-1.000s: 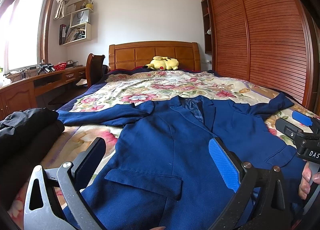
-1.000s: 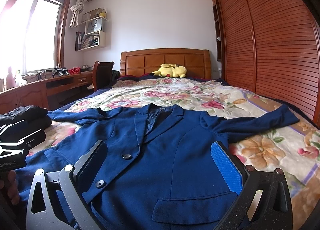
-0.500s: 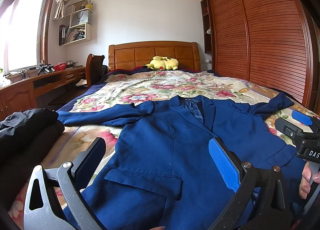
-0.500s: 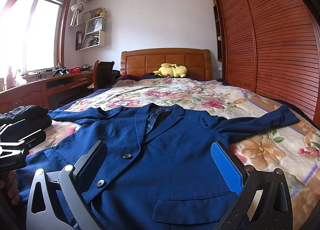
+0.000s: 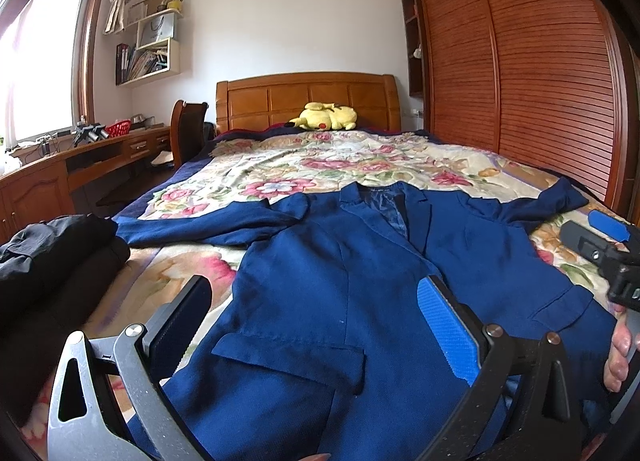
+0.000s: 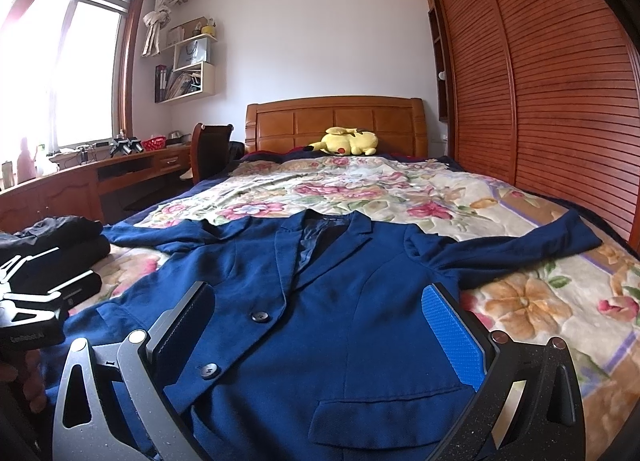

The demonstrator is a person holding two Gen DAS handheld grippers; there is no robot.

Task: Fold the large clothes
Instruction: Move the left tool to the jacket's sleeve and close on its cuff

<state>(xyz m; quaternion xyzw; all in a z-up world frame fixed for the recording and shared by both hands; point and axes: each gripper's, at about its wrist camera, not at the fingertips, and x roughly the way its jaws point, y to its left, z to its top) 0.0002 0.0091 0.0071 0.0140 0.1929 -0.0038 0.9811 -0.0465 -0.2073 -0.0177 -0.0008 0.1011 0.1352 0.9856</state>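
right view: two buttons [image 6: 259, 317] on blue jacket [image 6: 320, 301]; left view: none | hem cut off under both tongs | jacket flat on bed [image 6: 520, 197], ahead of left tongs [image 5: 316, 325] and right tongs [image 6: 320, 325], both wide open, holding nothing

item: blue jacket [image 6: 332, 301], a suit blazer
pose: flat, front side up, collar toward the headboard, hem nearest the cameras
sleeves: both spread outward to either side
front: lapels open at the neck showing dark lining, two dark buttons done up
pockets: a flap pocket on each side, low down
place: on the floral bedspread
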